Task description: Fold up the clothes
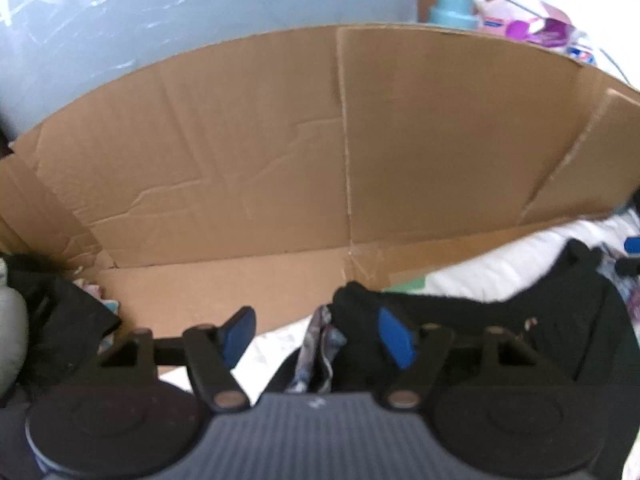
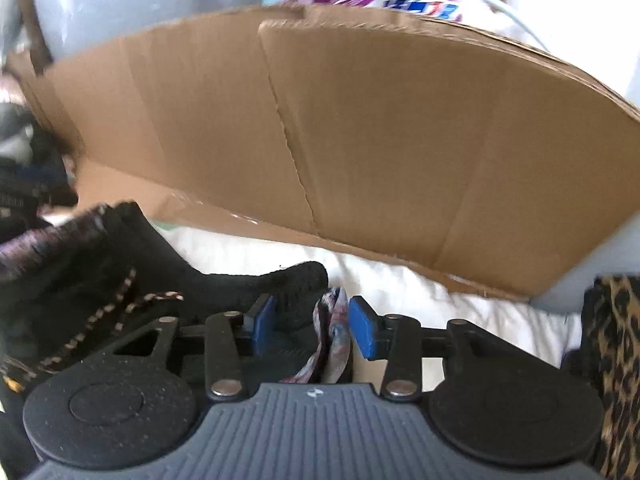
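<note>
Black garment (image 2: 168,280) between both open tongs (image 2: 310,330)

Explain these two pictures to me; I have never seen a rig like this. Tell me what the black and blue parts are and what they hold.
A person holds a two-finger tool in each hand, each carrying a camera looking along its blue-padded fingers. One picture is from the left hand-held gripper, one from the right hand-held gripper. Both jaws stand apart. A black garment with a patterned lining lies between them on white bedding, apparently unclamped. Behind stands a cardboard sheet; at the right, a leopard-print cloth.
</note>
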### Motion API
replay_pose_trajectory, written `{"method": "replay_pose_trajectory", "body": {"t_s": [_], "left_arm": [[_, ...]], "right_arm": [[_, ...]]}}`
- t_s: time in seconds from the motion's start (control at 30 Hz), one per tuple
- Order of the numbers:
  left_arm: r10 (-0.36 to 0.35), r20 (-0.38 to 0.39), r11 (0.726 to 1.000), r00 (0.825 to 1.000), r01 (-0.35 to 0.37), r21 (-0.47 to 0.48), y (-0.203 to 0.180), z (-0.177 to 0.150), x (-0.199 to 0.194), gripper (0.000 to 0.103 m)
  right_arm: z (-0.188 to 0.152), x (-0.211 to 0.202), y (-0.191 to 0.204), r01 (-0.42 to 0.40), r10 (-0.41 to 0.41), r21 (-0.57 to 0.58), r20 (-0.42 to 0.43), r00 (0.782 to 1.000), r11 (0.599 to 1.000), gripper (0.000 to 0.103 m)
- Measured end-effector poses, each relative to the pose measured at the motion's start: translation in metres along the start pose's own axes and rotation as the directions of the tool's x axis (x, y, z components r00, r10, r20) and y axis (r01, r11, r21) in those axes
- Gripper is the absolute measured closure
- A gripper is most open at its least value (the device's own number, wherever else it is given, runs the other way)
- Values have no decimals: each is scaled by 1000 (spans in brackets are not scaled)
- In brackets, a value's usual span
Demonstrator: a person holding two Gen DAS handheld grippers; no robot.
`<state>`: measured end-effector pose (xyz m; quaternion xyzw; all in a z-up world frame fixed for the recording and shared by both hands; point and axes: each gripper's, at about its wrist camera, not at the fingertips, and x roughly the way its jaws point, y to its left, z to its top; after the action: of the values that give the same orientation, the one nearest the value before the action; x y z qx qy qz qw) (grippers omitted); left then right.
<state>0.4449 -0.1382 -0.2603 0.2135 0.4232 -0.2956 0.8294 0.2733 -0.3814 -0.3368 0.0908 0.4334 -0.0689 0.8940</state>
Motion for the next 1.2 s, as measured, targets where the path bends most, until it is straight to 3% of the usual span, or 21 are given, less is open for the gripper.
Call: {"method": "replay_pose_trajectory", "body": {"t_s": [0.17, 0.4, 0.6, 0.87, 0.97, 1.2], "left_arm": [[-25, -5, 1000, 1000, 25, 14, -4, -16, -29, 33], [-35, -9, 998, 999, 35, 45, -33, -59, -86, 34], [-95, -24, 995, 995, 93, -44, -60, -107, -133, 31], [-137, -105, 990, 985, 133, -37, -91, -173, -172, 25], [-188, -133, 979, 973, 175, -105, -94, -198, -179, 24], [-219, -206, 966, 954, 182, -183, -106, -244, -174, 22]], "right_arm": [[-11, -41, -7, -35, 28, 81, 88, 996, 996, 55], [-35, -83, 6, -95, 85, 100, 98, 992, 990, 55], [-73, -111, 25, -132, 125, 108, 68, 990, 985, 55], [-131, -148, 51, -176, 181, 159, -12, 983, 971, 55], [-152, -160, 57, -194, 203, 159, -39, 978, 968, 55], [-192, -174, 62, -202, 218, 177, -80, 973, 963, 54]]}}
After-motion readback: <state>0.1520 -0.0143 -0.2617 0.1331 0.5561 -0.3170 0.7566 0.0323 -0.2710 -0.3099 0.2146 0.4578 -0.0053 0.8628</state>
